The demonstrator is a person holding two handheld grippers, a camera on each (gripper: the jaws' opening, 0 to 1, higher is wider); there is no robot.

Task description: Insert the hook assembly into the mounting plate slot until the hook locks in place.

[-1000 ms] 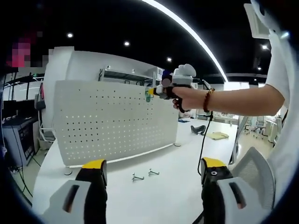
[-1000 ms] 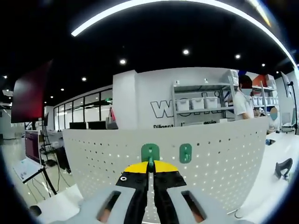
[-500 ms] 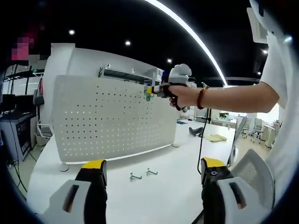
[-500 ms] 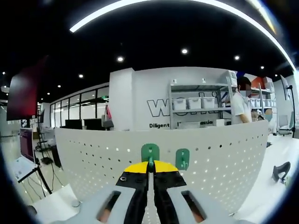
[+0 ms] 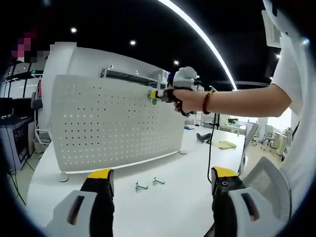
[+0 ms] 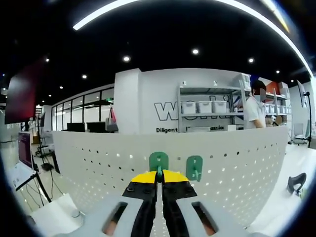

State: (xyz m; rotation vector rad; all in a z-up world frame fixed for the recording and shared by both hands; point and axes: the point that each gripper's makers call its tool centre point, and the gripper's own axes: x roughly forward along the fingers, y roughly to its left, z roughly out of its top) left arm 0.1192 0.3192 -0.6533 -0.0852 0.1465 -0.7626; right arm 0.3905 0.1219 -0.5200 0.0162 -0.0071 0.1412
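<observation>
A: Insertion is the step we log. The right gripper [image 6: 159, 178] has its jaws pinched on the green hook [image 6: 158, 162], which sits against the upper edge of the pegboard [image 6: 237, 168]. In the left gripper view the same gripper [image 5: 157, 95] is at the board's [image 5: 113, 123] top right, held by a hand [image 5: 186, 98].

B: Seated or not?

A: We cannot tell; the back of the hook is hidden against the panel. A second green hook [image 6: 194, 168] hangs on the board just beside it, to the right.

B: And the left gripper?

A: The left gripper [image 5: 160, 195] is spread wide and empty, low over the table [image 5: 173, 202], well apart from the board. Two loose wire hooks [image 5: 147, 184] lie on the table near the board's foot.

B: Next move?

A: We judge a firm push in and down until the hook locks, keeping it square to the holes. Release should follow only once it holds on its own.
</observation>
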